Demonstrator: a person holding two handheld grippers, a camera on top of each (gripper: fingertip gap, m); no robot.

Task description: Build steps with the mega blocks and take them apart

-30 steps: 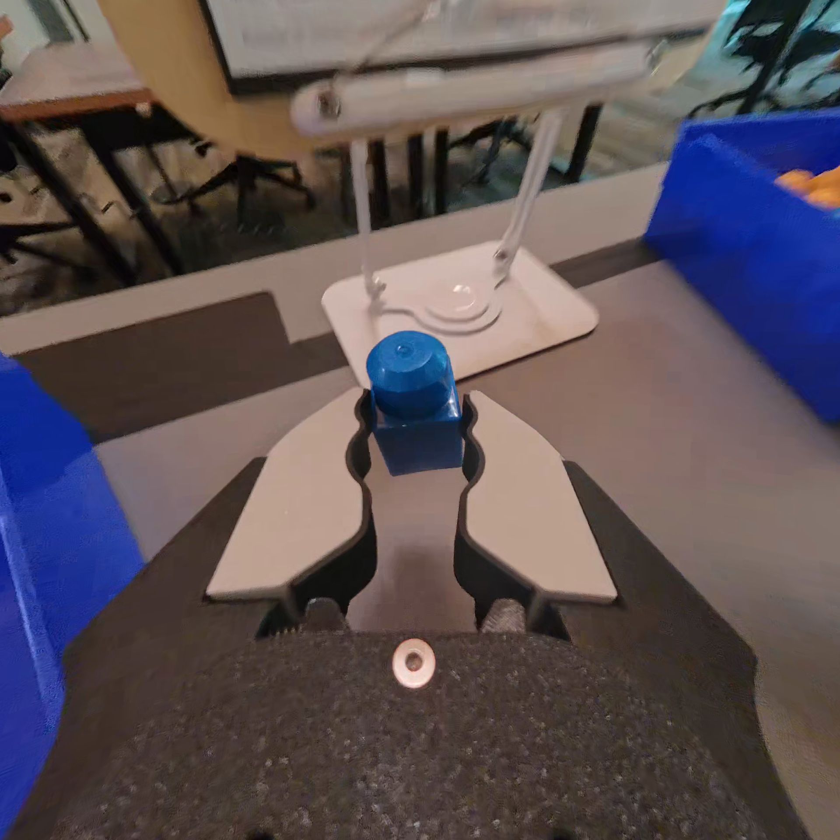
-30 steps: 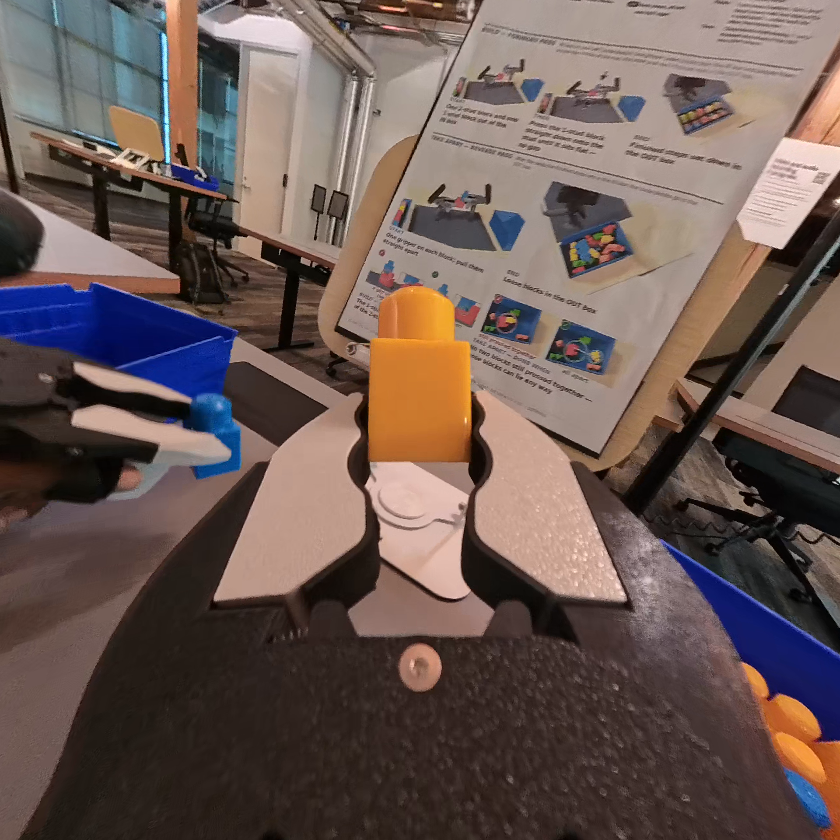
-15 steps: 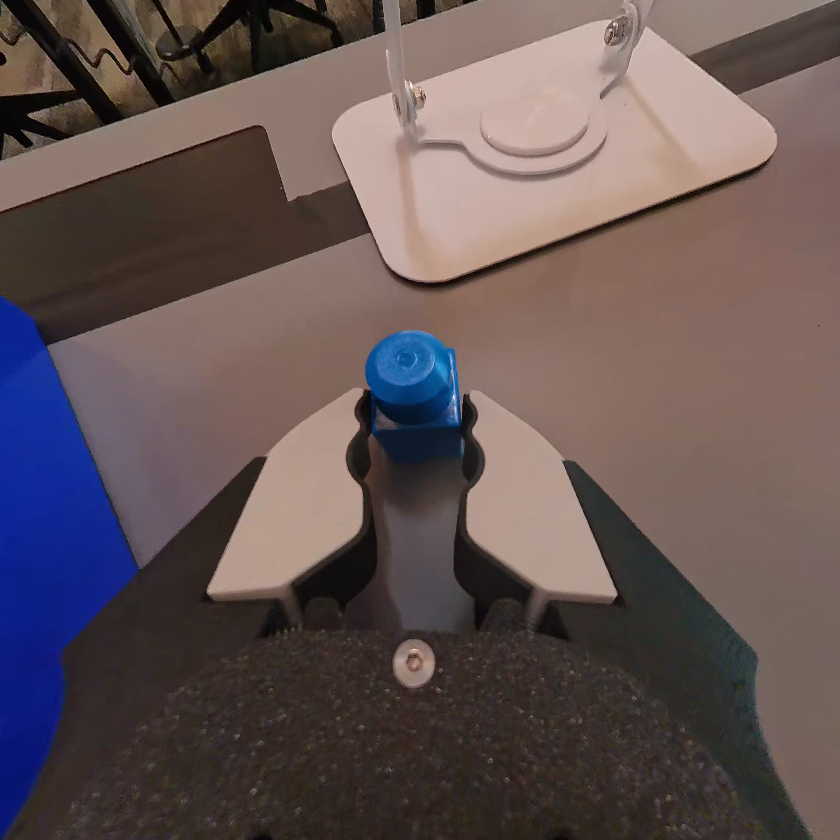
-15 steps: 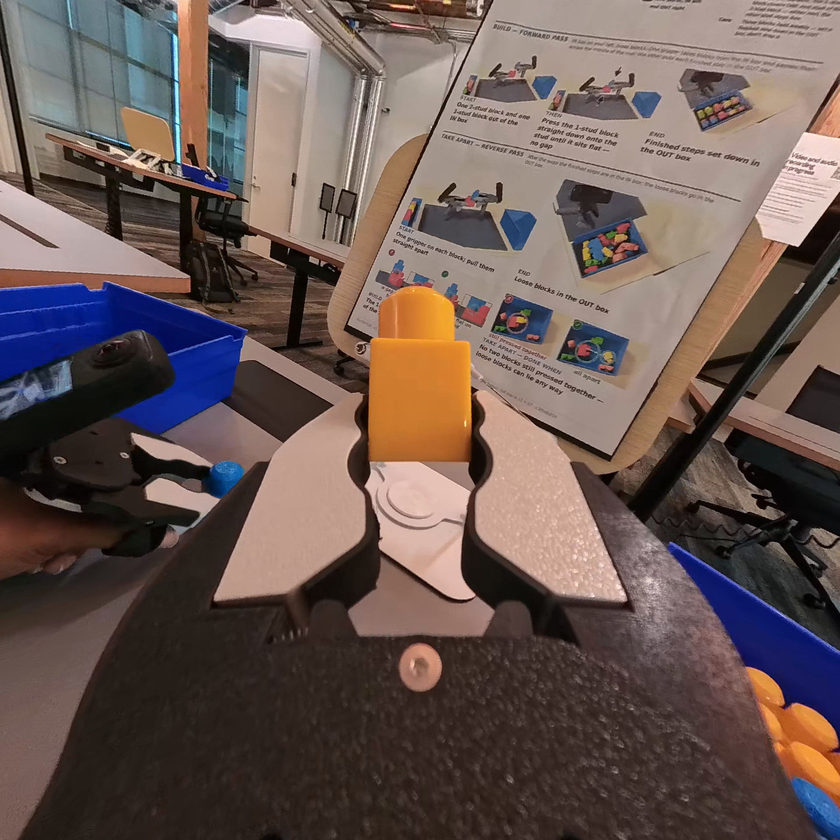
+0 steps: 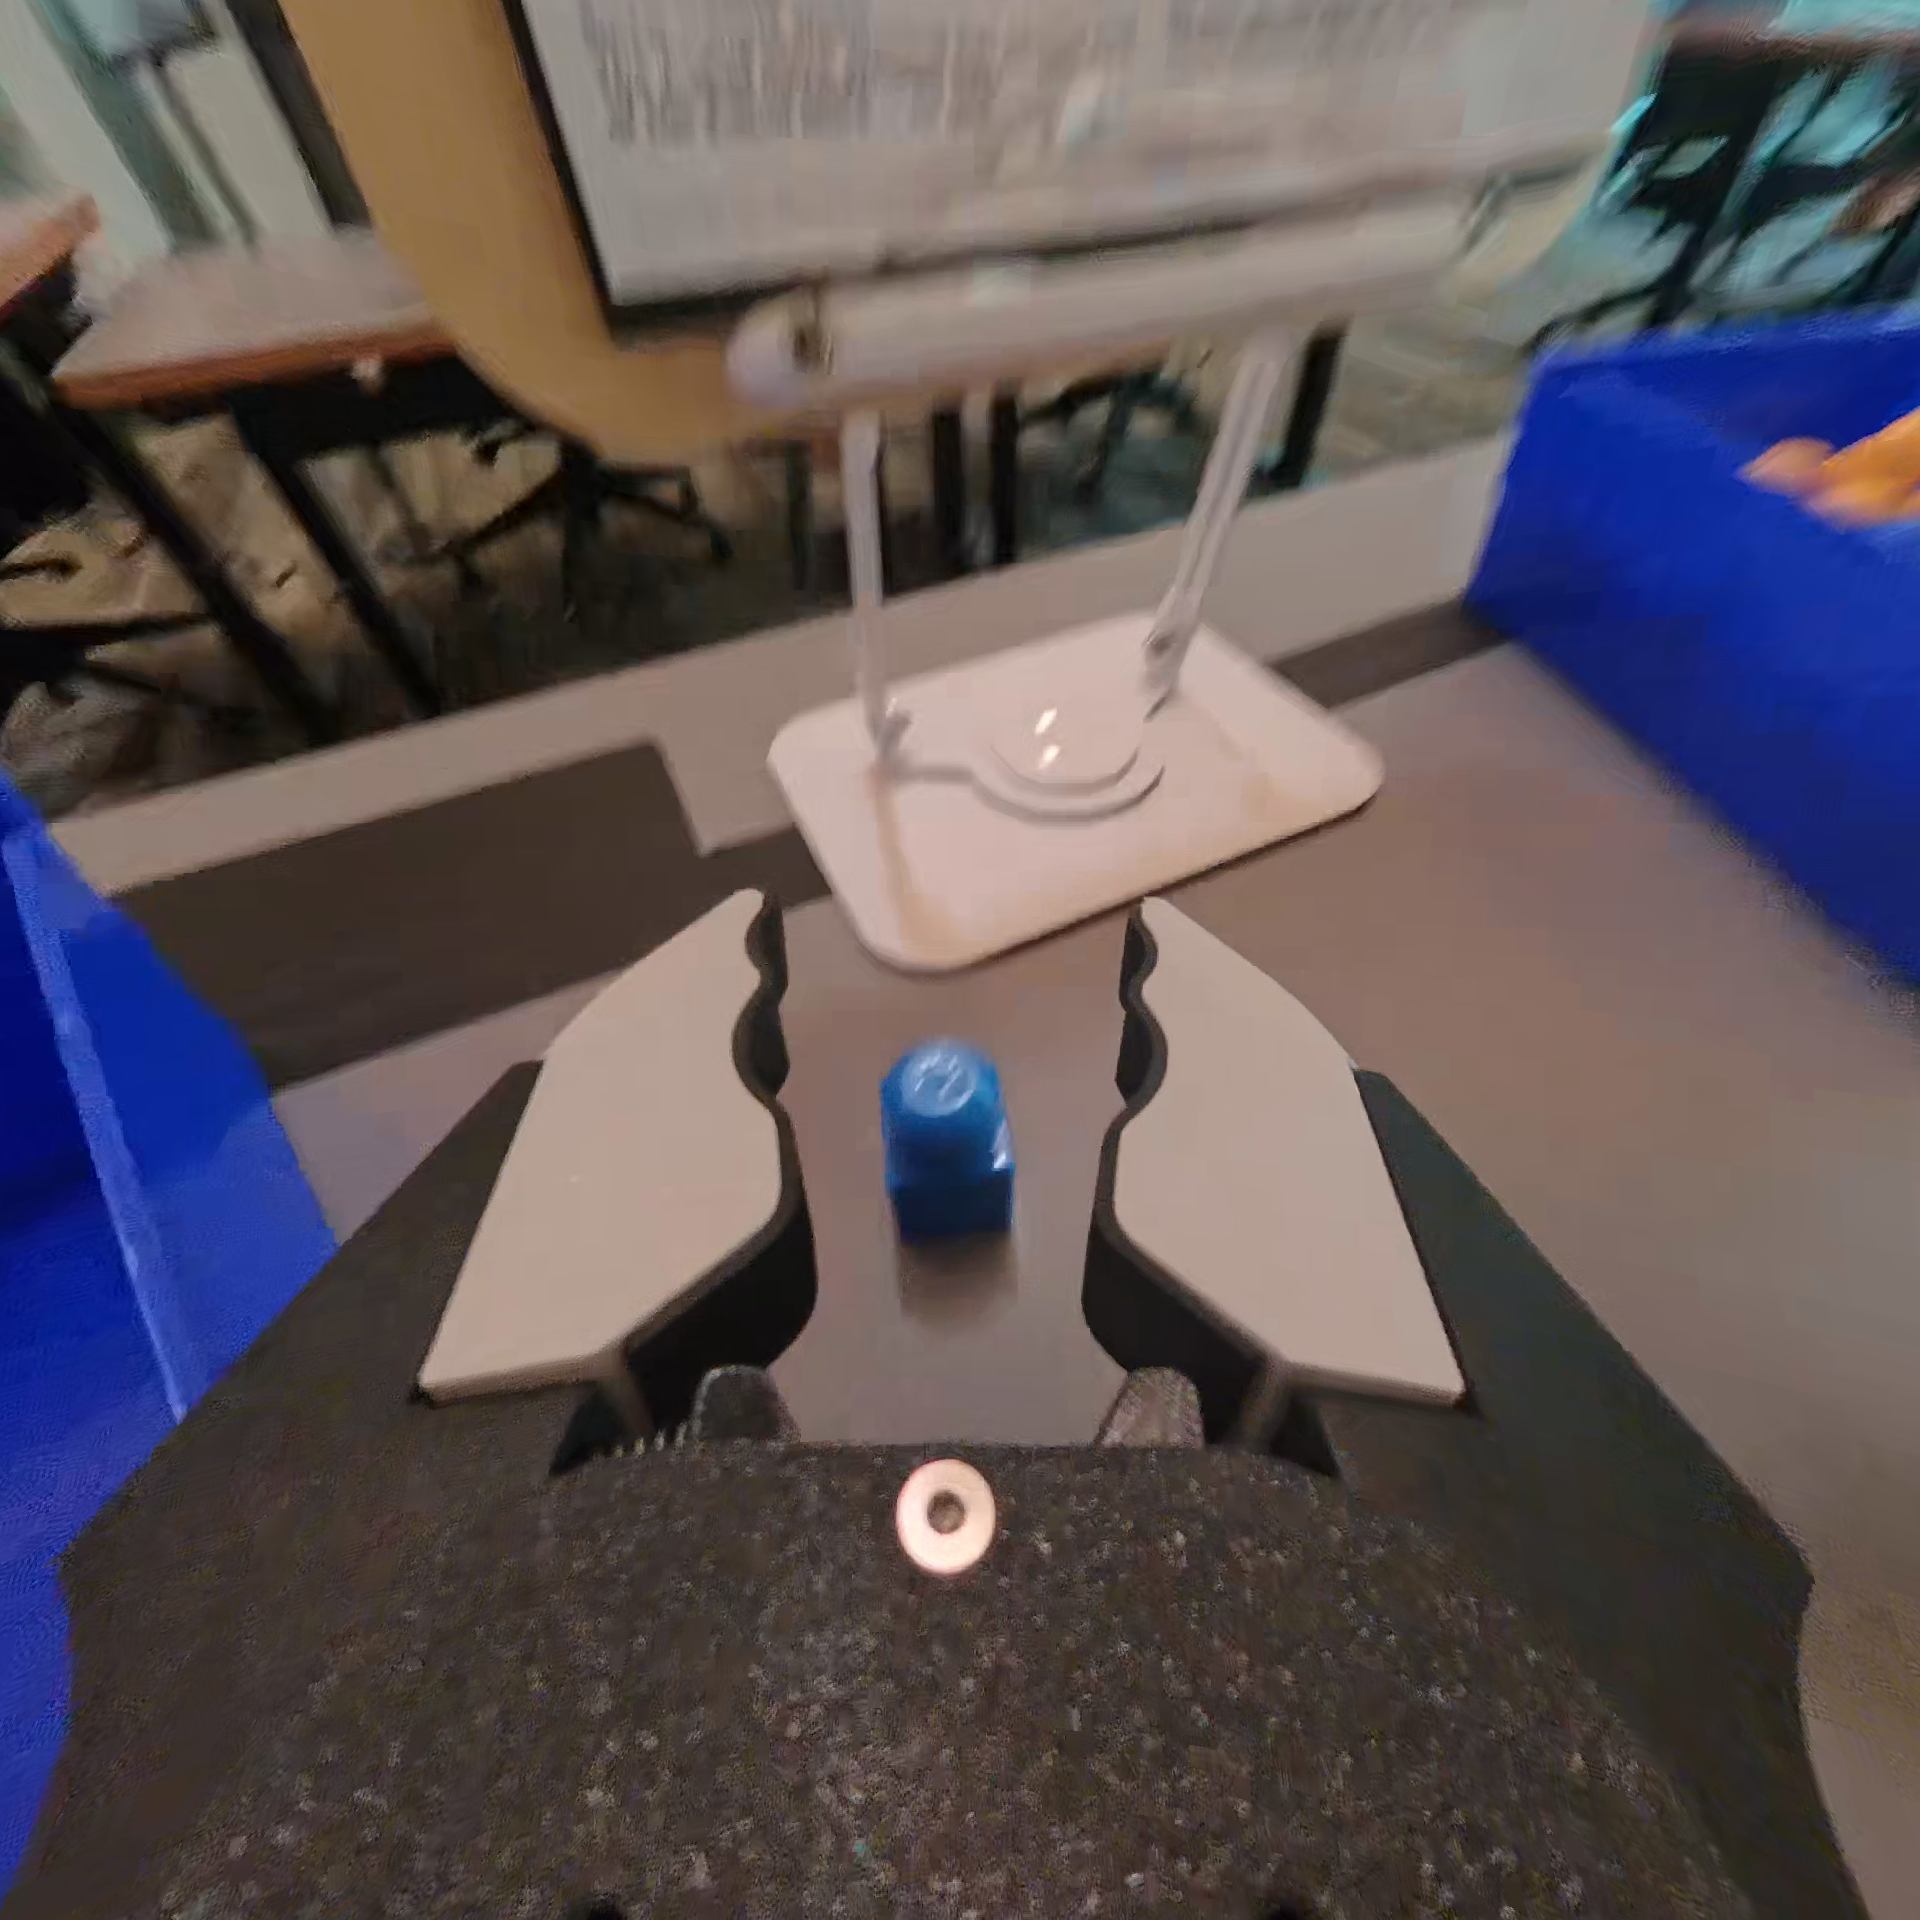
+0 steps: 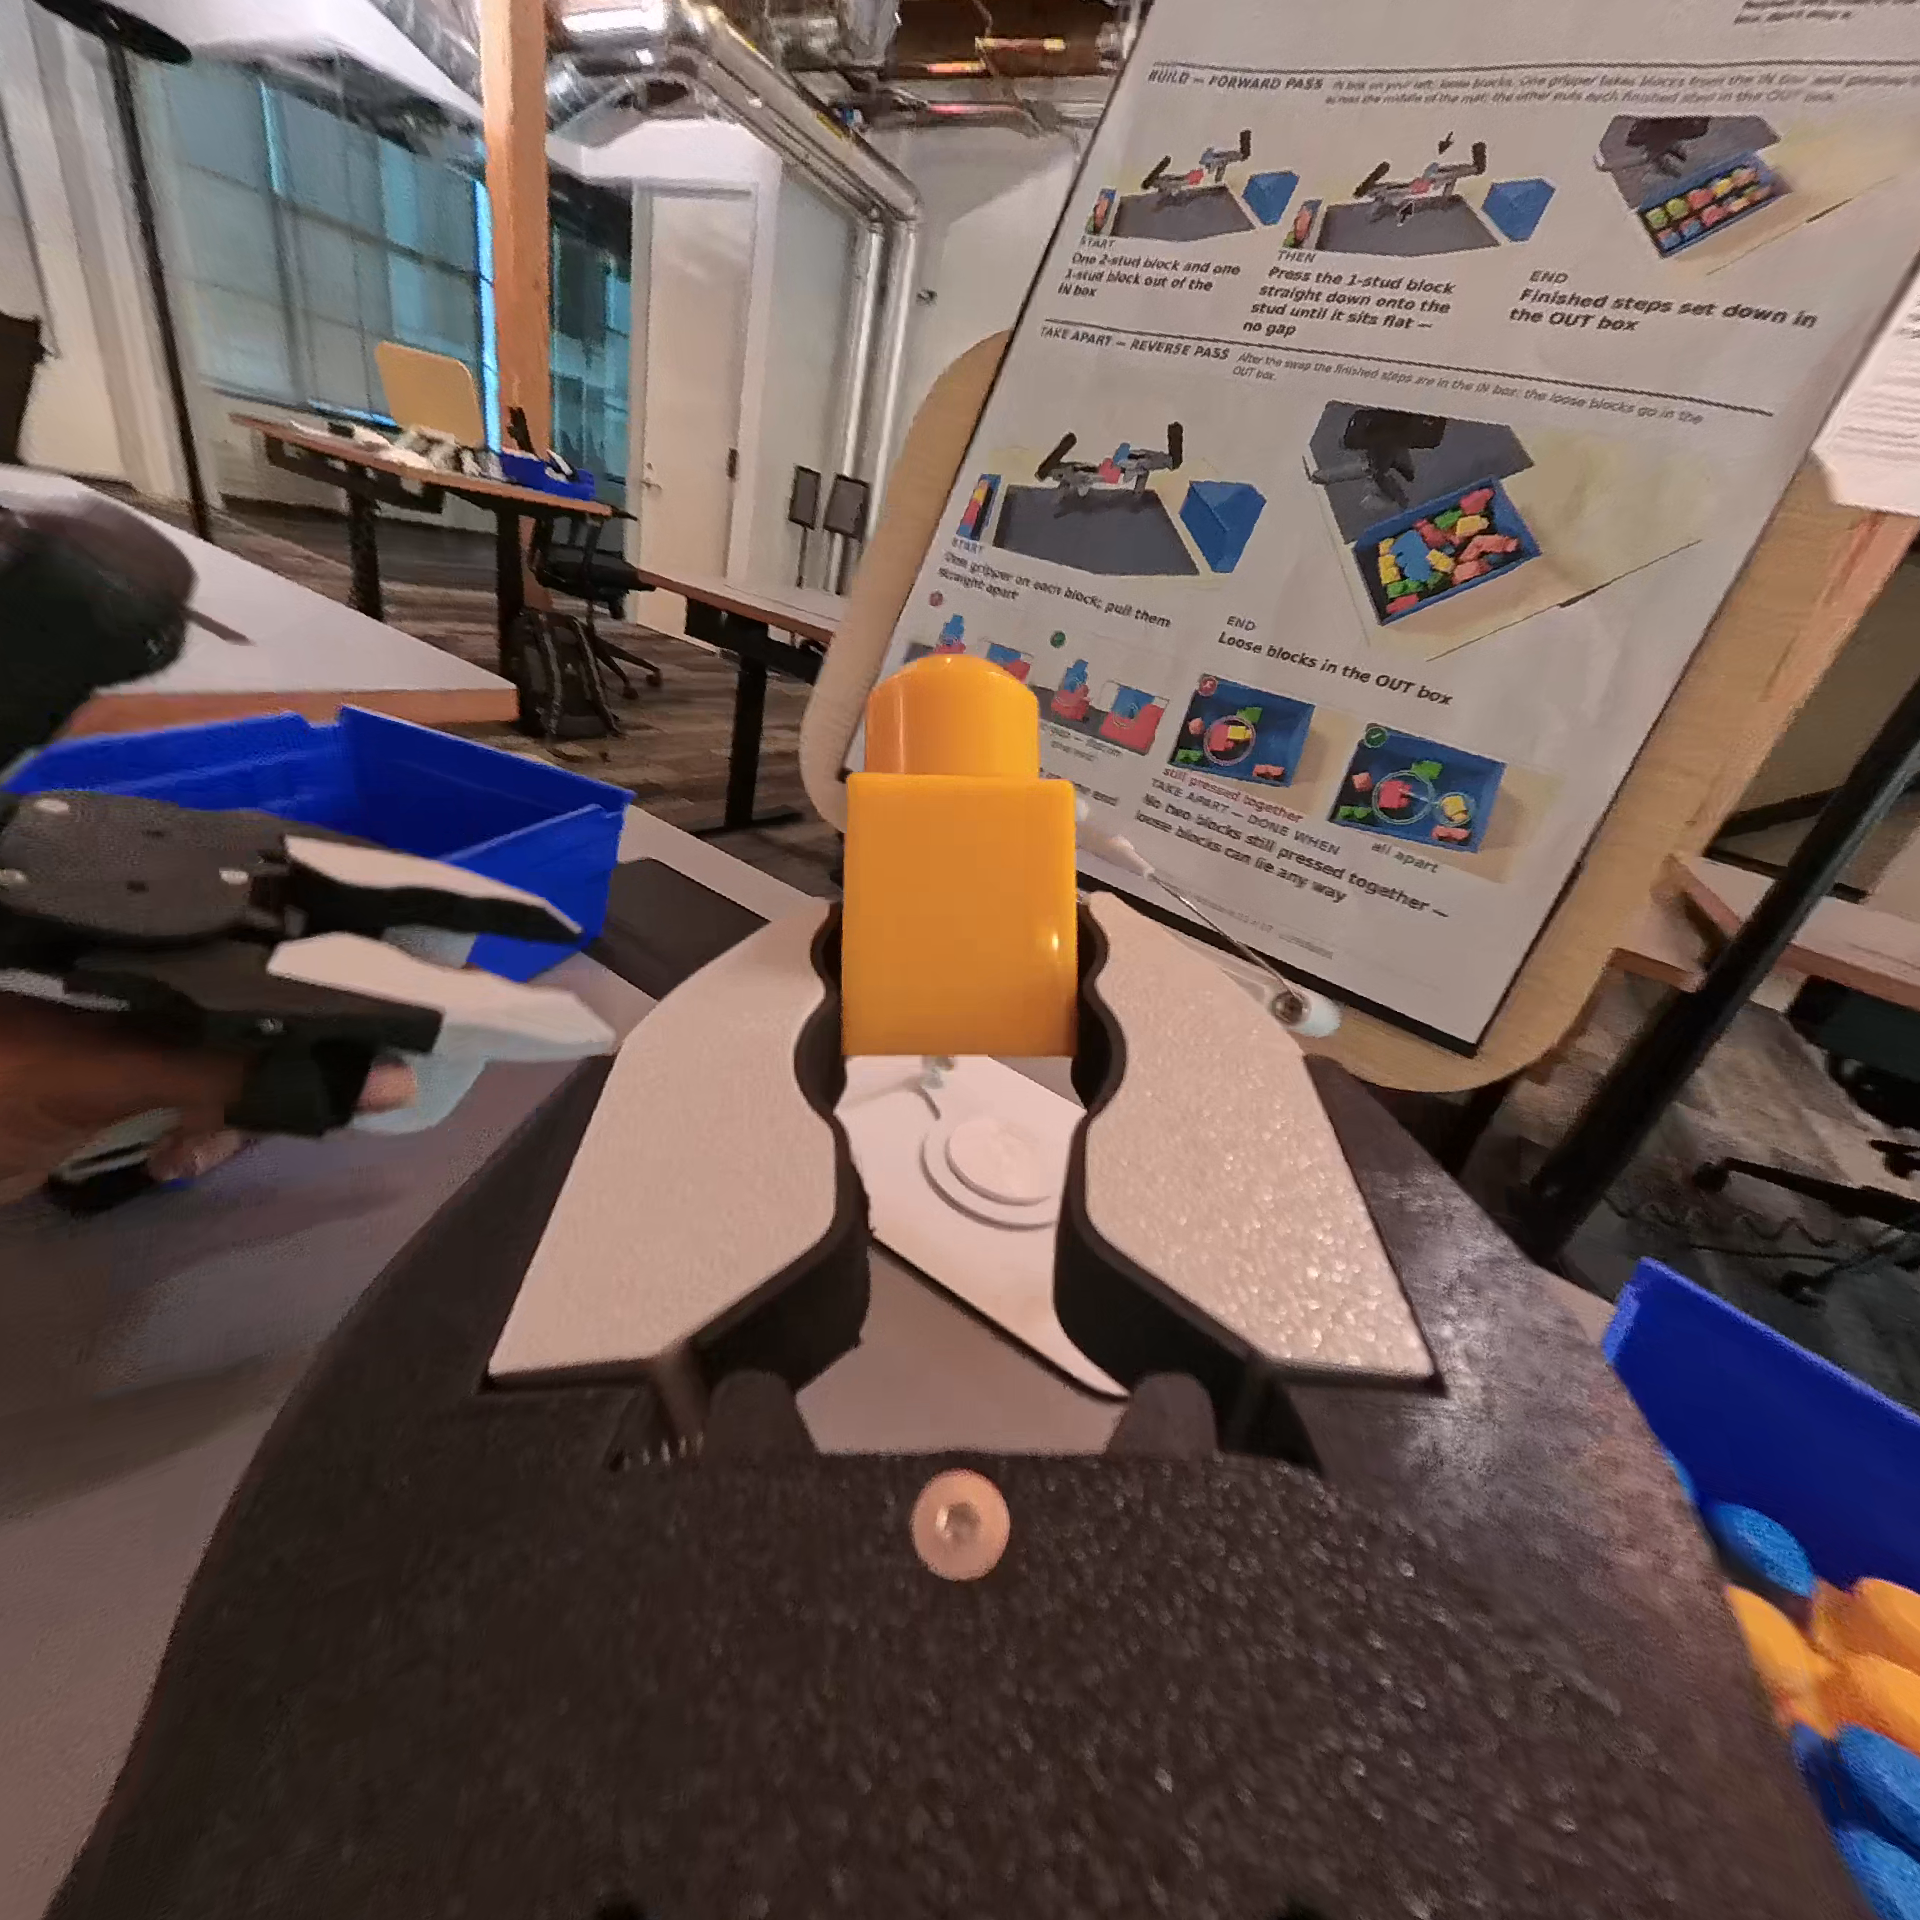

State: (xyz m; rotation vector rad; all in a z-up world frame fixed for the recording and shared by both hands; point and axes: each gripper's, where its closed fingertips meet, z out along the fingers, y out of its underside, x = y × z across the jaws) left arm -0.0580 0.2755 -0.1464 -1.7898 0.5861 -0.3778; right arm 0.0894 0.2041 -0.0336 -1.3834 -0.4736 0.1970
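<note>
A small blue one-stud block [image 5: 945, 1143] stands upright on the dark mat [image 5: 1507, 987], free between my left gripper's fingers. My left gripper [image 5: 948, 935] is open and empty, its jaws wide on either side of the block without touching it. It also shows at the left of the right wrist view [image 6: 582, 966], open, held by a hand. My right gripper [image 6: 956, 935] is shut on an orange one-stud block [image 6: 956, 894], stud up, held above the table. The blue block is hidden in the right wrist view.
A white stand base [image 5: 1070, 810] sits just beyond the blue block, holding an instruction board [image 6: 1403, 468]. A blue bin [image 5: 1704, 623] with orange and blue blocks [image 6: 1849, 1683] is on the right. Another blue bin [image 6: 343, 790] is on the left.
My left gripper has opened and let go of the blue block, which now stands on the mat. It has pulled back and tilted up. My right gripper still holds the orange block.
</note>
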